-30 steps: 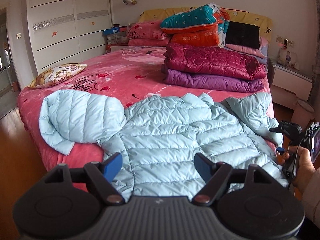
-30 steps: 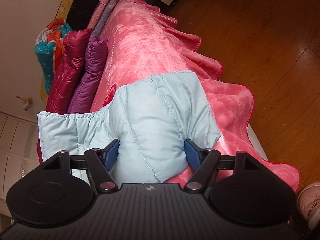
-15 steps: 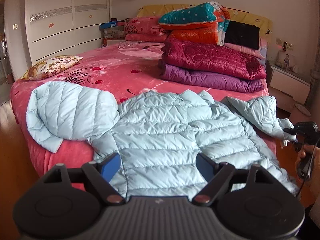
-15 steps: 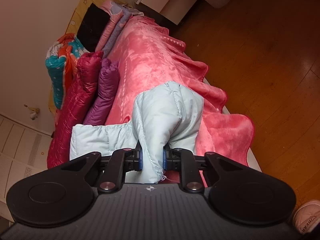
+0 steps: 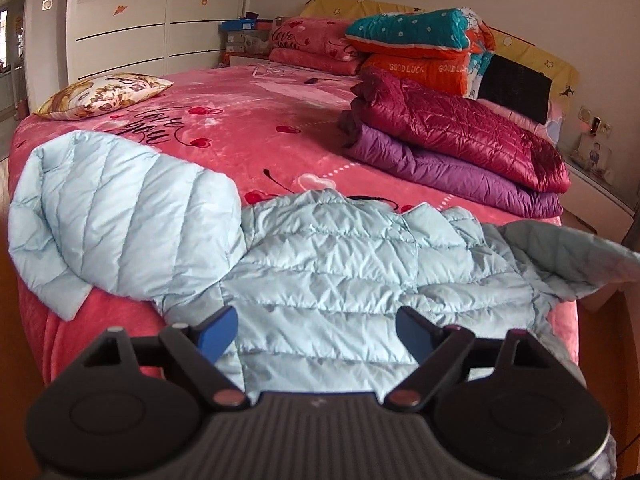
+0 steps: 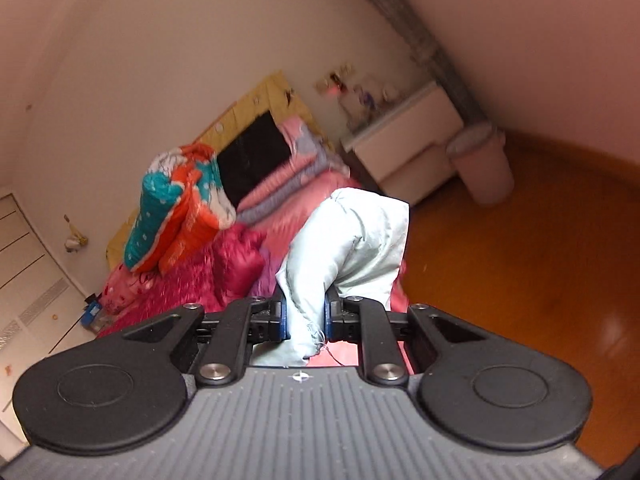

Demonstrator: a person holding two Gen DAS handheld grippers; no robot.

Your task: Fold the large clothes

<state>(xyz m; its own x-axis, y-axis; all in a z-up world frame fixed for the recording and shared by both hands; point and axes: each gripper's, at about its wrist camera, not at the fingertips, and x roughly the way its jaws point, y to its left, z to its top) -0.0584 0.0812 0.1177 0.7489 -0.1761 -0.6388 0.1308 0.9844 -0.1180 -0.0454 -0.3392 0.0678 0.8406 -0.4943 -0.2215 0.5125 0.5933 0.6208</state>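
Note:
A pale blue quilted jacket [image 5: 328,264] lies spread flat across the foot of the pink bed [image 5: 248,128]. Its left sleeve [image 5: 120,208] rests on the bed's left corner. The right sleeve [image 5: 580,256] is lifted off the bed toward the right edge of the left wrist view. My left gripper [image 5: 316,320] hovers over the jacket's lower body, its jaws opening, and no cloth is pinched between them. My right gripper [image 6: 306,316] is shut on the cuff of that right sleeve [image 6: 352,240], which bunches up in front of it, held above the bed.
Folded maroon [image 5: 460,128] and purple [image 5: 460,176] jackets are stacked on the bed's right half, with quilts [image 5: 416,40] behind them. A patterned pillow [image 5: 104,94] lies far left. A nightstand [image 6: 404,140] and a pink bin [image 6: 484,168] stand on the wooden floor beside the bed.
My right gripper closed on the sleeve cuff and raised it, tilting up from the floor toward the headboard. My left gripper moved in over the jacket and spread slightly wider.

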